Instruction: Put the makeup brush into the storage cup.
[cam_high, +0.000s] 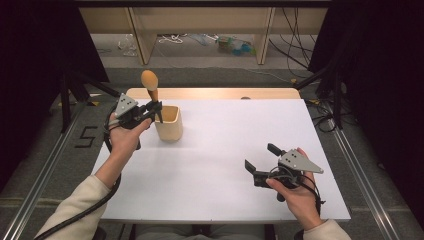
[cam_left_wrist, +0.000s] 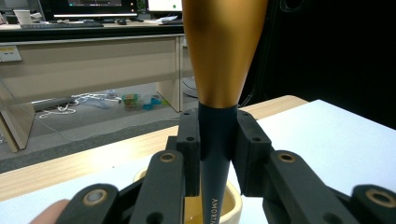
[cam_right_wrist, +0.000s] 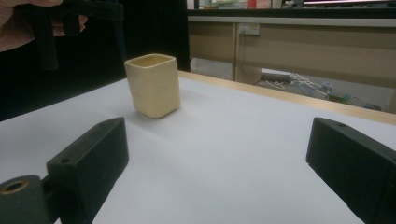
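My left gripper (cam_high: 156, 107) is shut on a brush (cam_high: 150, 82) that has a tan rounded head, a gold ferrule and a dark handle. The brush stands upright, head up, and its handle tip reaches down into a cream square cup (cam_high: 170, 127) at the table's left. In the left gripper view the black pads (cam_left_wrist: 189, 140) clamp the dark handle just below the gold ferrule (cam_left_wrist: 224, 51), with the cup's rim (cam_left_wrist: 236, 203) beneath. My right gripper (cam_high: 260, 156) rests near the front right of the table, open with nothing between its jaws. It faces the cup (cam_right_wrist: 154, 86) from a distance.
A white sheet (cam_high: 225, 135) covers the table, with a wooden strip (cam_high: 210, 93) showing along its far edge. Beyond the table are desk legs and cables on the floor (cam_high: 200, 40). Dark curtains stand at both sides.
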